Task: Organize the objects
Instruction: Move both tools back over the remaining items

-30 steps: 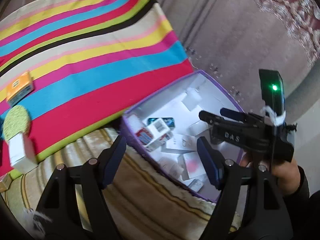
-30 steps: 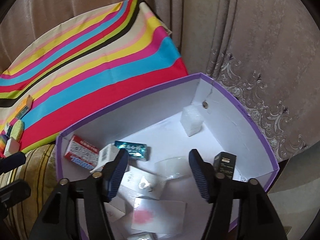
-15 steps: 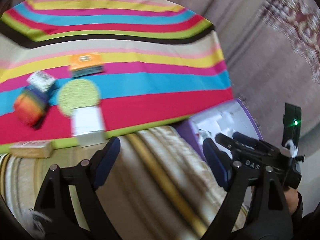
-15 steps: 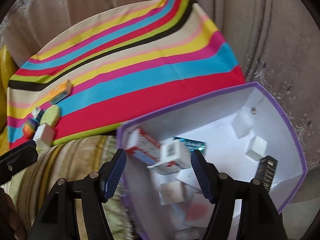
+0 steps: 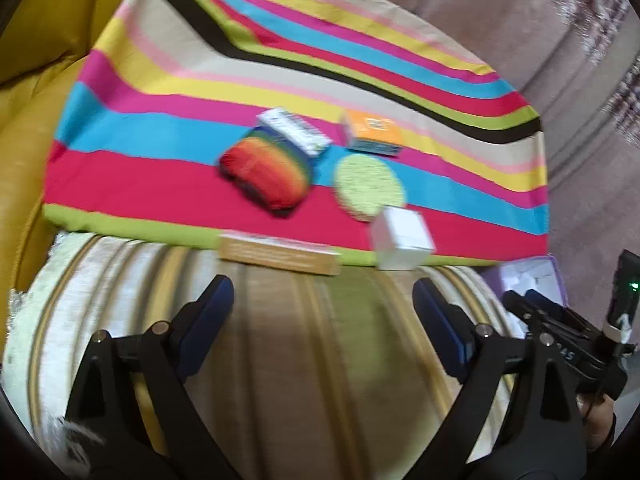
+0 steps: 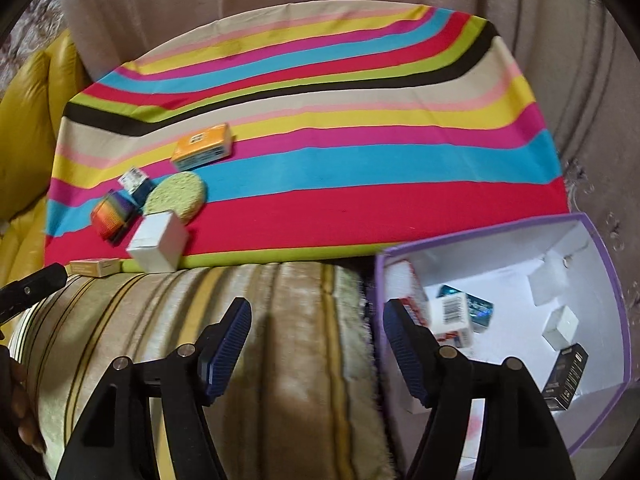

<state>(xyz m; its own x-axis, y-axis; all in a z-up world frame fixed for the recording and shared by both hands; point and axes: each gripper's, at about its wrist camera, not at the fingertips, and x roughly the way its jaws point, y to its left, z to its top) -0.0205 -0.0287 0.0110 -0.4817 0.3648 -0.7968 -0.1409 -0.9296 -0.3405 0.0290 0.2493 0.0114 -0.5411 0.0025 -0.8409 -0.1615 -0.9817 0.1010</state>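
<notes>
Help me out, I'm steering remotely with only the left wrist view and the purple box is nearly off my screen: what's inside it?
Observer: Several small cartons. A black box stands against the near right wall of the purple box.
Operator: Anything barcoded in there?
Observer: Yes, a white carton with a barcode lies on a red and white one, near the box's left wall.
Operator: Is the right gripper carrying something?
Observer: No. The right gripper is open and empty, with one of its fingers over the box's left edge.
</notes>
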